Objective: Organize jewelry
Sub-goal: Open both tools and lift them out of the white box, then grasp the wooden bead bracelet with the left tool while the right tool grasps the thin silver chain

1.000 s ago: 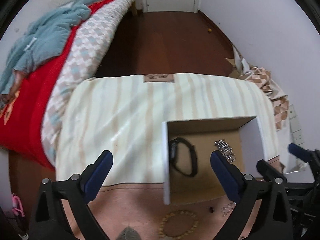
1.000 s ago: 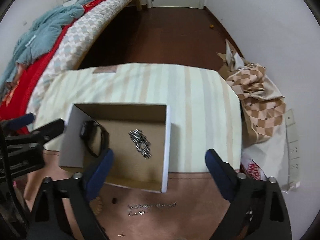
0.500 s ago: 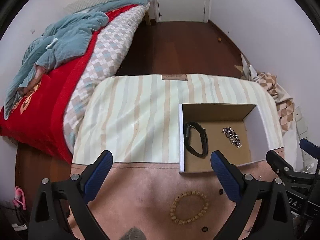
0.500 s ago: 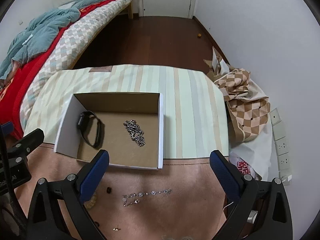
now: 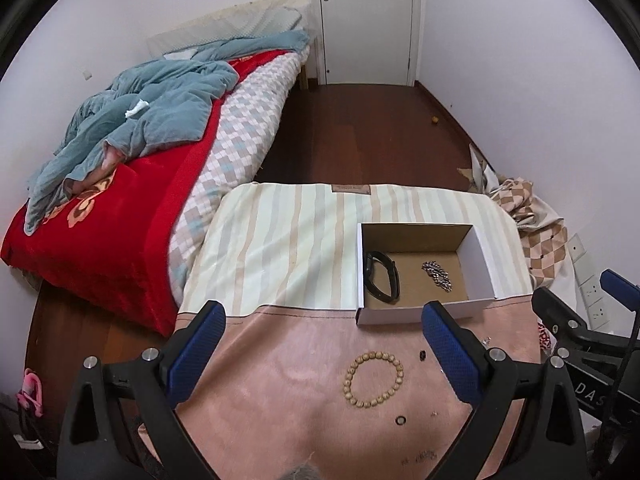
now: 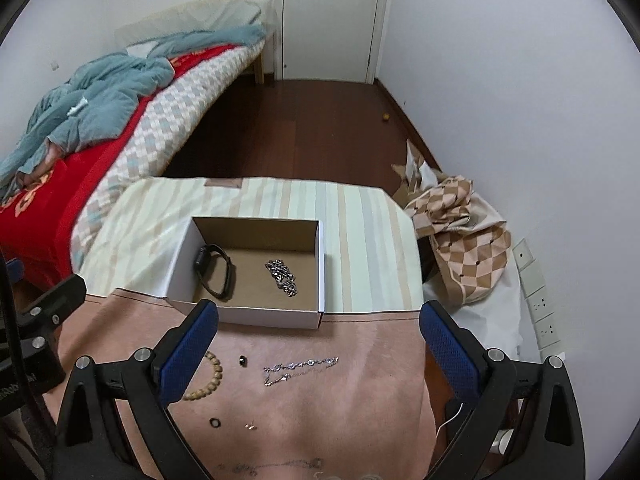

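Observation:
An open cardboard box [image 5: 482, 258] [image 6: 322, 264] sits on the striped cloth. Inside lie a black wristband [image 5: 382, 276] [image 6: 216, 270] and a bunched silver chain [image 5: 438, 276] [image 6: 282, 273]. In front of it, on the pink cloth, lie a wooden bead bracelet [image 5: 374, 378] [image 6: 208, 380], a silver chain [image 6: 300, 368], a small dark stud [image 5: 421, 355] [image 6: 242, 360], a black ring [image 5: 400, 421] [image 6: 215, 423] and a tiny earring [image 6: 251, 426]. My left gripper [image 5: 324, 354] and right gripper [image 6: 318, 354] both hang open and empty above the pink cloth, short of the box.
A bed [image 5: 120, 208] with a red blanket and teal cover stands on the left. Dark wood floor [image 5: 360, 132] leads to a white door [image 5: 368, 20]. Checkered fabric [image 6: 460, 232] is heaped by the right wall with sockets [image 6: 536, 292]. Another thin chain [image 6: 272, 467] lies at the near edge.
Both grippers have drawn back and up from the box, so the box looks smaller and the loose pieces on the pink cloth have come into view. Both stay open.

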Demonstrator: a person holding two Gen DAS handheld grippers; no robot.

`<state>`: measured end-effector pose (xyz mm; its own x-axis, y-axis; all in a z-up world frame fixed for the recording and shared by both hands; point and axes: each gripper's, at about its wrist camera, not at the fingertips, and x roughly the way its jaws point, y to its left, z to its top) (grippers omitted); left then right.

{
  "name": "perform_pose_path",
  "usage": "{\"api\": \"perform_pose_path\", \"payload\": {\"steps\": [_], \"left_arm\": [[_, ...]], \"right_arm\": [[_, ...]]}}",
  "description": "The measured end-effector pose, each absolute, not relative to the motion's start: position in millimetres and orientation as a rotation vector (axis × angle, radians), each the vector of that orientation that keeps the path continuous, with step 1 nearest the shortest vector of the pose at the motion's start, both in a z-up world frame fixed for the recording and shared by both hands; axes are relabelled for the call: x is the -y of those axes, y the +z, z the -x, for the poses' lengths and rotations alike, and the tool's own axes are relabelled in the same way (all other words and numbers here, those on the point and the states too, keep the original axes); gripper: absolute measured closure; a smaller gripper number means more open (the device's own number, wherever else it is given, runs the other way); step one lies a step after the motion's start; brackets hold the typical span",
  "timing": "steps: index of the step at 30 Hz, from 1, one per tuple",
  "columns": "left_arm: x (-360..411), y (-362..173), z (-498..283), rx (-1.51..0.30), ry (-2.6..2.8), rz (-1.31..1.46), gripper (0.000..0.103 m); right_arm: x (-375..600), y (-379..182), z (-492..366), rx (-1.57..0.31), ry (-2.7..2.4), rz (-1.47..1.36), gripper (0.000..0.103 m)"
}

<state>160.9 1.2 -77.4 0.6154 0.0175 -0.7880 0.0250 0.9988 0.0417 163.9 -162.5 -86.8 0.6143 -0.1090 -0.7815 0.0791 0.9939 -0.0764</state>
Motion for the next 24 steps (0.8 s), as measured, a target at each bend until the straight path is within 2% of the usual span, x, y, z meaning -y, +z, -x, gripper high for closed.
{"api": "perform_pose_path", "payload": {"steps": [10, 24], "left_arm": [[-14, -75, -127, -0.896, 0.032, -0.038, 0.003], [-24, -194, -138, -1.148, 0.087, -0.073, 0.004]], "right_arm": [[158, -69, -122, -0.866, -0.098, 0.007, 0.001], [207, -211, -88, -1.168, -0.161, -0.183, 0.001]]}}
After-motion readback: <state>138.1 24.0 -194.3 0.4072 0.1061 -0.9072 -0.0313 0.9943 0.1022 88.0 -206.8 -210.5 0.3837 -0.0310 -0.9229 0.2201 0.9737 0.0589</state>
